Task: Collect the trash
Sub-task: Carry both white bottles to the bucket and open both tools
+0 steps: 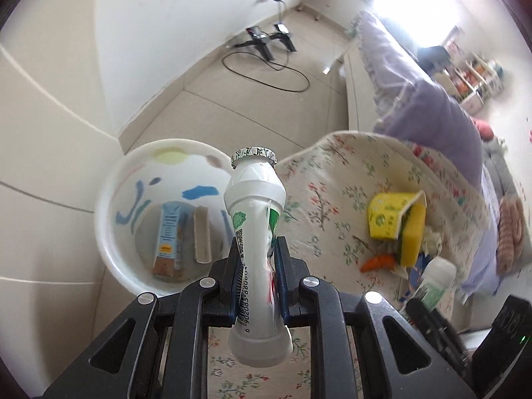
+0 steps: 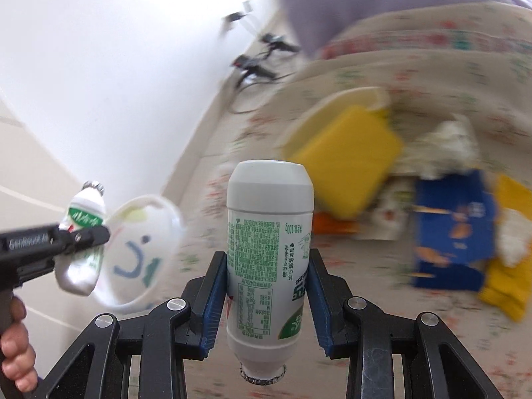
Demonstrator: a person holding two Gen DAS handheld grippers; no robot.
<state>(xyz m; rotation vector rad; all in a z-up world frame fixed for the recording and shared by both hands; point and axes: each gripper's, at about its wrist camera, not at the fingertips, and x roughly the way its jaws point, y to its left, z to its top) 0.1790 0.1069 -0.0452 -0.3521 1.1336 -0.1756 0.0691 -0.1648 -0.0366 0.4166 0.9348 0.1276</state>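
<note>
We have the left tongs (image 1: 257, 259) clamped on a crushed white bottle (image 1: 254, 229), squeezing its waist flat, its foil cap pointing away from us. From the right wrist view the same left tongs (image 2: 83, 234) and crushed white bottle (image 2: 81, 232) hang out past the left edge of the bed, with a hand (image 2: 15, 342) on the grip below.

Just beyond that bottle sits the white bin (image 1: 109, 232) on the floor, close against the bed's near left corner. We see a blue carton (image 1: 168, 239) and a pale flat strip (image 1: 202, 236) lying at its bottom. In the right wrist view the white bin (image 2: 169, 219) shows a painted smiley inside.

Our right tongs (image 2: 269, 286) are clamped on a second, unsquashed bottle (image 2: 269, 249), held cap toward us and base away, blue pads pressed on both sides.

More trash lies on the flowered bedspread (image 1: 316, 199): a yellow carton (image 1: 395, 219), an orange wrapper (image 1: 379, 262) just beside it, and crumpled white paper behind. The right view, blurred, adds a blue box (image 2: 452, 232) and white tissue (image 2: 445, 146) near the yellow carton (image 2: 352, 163). A lilac quilt (image 1: 432, 106) is heaped toward the far side of the bed.
</note>
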